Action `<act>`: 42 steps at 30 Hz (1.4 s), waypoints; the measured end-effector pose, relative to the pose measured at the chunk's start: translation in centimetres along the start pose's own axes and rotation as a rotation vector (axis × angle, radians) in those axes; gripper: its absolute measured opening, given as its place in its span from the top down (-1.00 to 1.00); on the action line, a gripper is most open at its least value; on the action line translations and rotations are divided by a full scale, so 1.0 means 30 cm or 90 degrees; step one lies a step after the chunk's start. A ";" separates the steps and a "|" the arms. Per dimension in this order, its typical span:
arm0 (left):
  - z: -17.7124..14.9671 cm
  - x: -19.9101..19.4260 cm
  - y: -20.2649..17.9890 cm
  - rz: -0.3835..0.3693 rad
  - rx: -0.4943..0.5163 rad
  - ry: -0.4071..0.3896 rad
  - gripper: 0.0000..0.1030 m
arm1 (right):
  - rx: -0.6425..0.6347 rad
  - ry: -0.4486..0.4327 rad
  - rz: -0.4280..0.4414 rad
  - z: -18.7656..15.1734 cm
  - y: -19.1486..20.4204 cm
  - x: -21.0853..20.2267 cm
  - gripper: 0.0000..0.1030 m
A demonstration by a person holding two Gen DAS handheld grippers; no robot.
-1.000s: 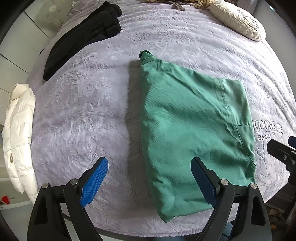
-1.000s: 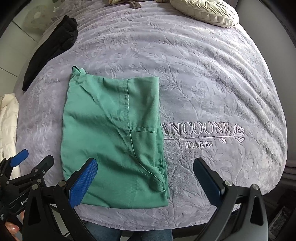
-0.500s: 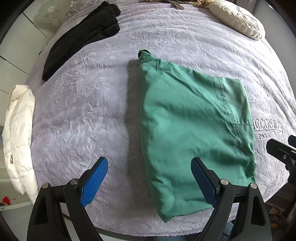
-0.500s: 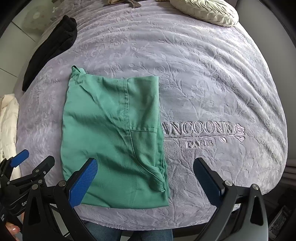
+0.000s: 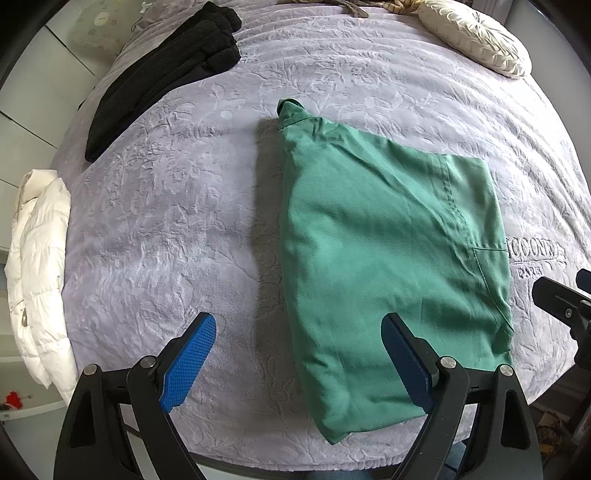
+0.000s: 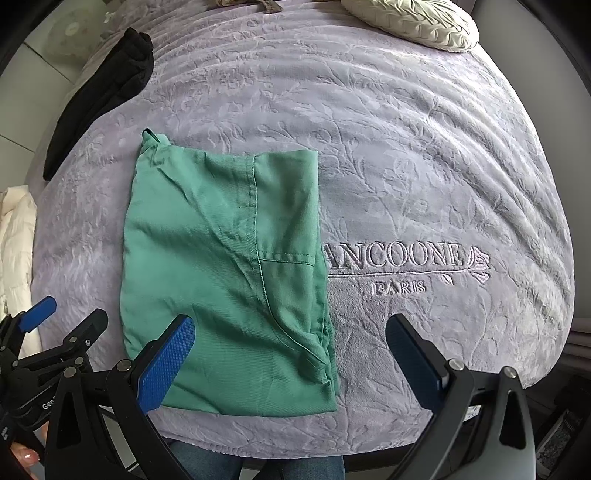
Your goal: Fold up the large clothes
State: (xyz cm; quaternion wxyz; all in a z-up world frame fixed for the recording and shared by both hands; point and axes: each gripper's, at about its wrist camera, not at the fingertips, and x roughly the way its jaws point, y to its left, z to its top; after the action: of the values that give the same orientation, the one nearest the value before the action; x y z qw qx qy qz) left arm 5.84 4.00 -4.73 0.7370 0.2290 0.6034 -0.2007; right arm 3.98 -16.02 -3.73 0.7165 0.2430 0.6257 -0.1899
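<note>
A folded green garment (image 5: 384, 258) lies flat on the lilac bedspread (image 5: 177, 221), near the bed's front edge. It also shows in the right wrist view (image 6: 229, 277). My left gripper (image 5: 295, 343) is open and empty, held above the garment's near left corner. My right gripper (image 6: 291, 347) is open and empty, held above the garment's near right corner. The left gripper shows at the lower left of the right wrist view (image 6: 55, 343).
A folded black garment (image 5: 166, 74) lies at the far left of the bed. A white puffer jacket (image 5: 37, 273) hangs off the left edge. A cream round cushion (image 5: 476, 33) sits at the far right. Embroidered lettering (image 6: 399, 266) lies right of the green garment.
Both grippers stay open and almost still. The left wrist view shifts slightly, and the green garment has not moved.
</note>
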 end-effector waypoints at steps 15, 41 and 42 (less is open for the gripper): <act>0.003 0.003 -0.002 0.001 0.000 0.001 -0.78 | -0.007 0.003 -0.002 0.015 0.008 0.006 -0.99; 0.010 0.012 0.002 0.003 0.004 0.004 -0.78 | -0.006 0.007 0.000 0.014 0.007 0.017 -0.99; 0.009 0.010 0.000 0.004 0.003 0.004 -0.78 | -0.007 0.007 0.000 0.015 0.007 0.017 -0.99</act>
State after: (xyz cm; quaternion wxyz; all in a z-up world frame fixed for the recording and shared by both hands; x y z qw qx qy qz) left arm 6.11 3.82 -4.98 0.7352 0.2330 0.6047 -0.1990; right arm 4.53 -16.09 -4.16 0.7146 0.2404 0.6303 -0.1853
